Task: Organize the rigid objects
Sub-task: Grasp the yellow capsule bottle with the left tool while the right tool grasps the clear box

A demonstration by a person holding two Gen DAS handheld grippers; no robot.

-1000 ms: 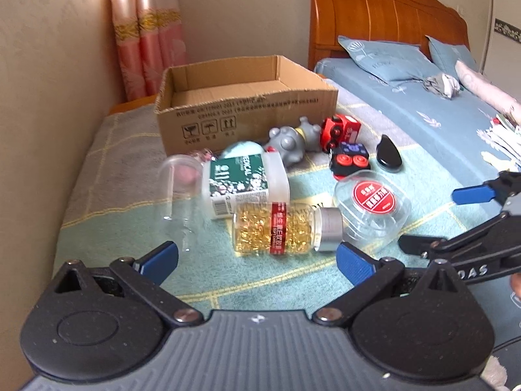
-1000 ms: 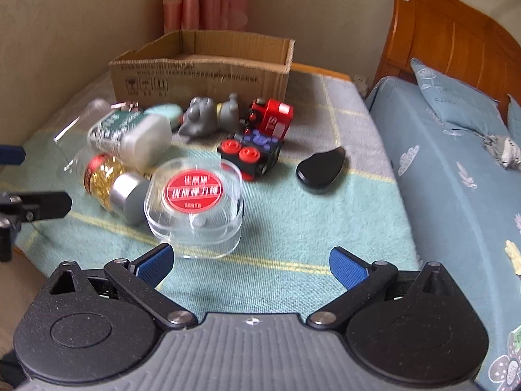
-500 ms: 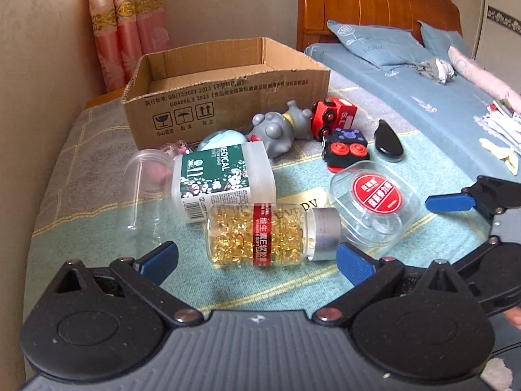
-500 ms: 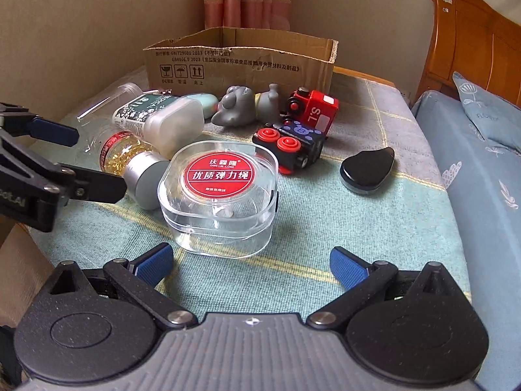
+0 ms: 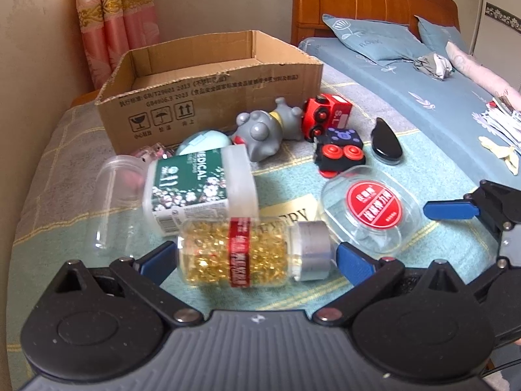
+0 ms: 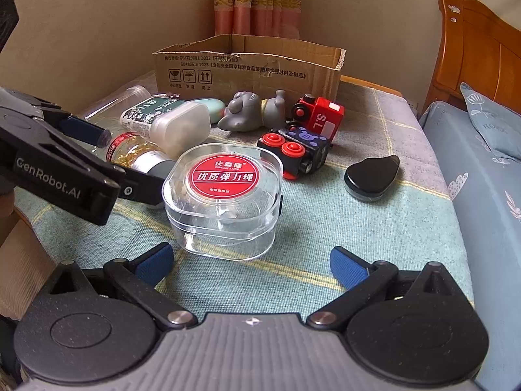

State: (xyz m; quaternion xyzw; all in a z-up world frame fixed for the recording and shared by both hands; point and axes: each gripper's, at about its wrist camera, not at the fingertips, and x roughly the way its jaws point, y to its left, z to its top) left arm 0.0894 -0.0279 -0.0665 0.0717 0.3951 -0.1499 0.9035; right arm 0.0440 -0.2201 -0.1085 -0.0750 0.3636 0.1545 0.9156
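Meanwhile, the left gripper point(image 5: 254, 259) stood wide open with the capsule bottle point(image 5: 250, 252) lying between its fingertips, while the right gripper point(image 6: 250, 262), equally spread, hovered just behind the clear case point(image 6: 224, 195), with the box point(image 6: 250, 65) far ahead.

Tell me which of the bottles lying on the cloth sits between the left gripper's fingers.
The capsule bottle with gold pills, red band and silver cap, lying between the open left gripper fingers. The green-labelled white bottle and the clear empty bottle lie beyond.
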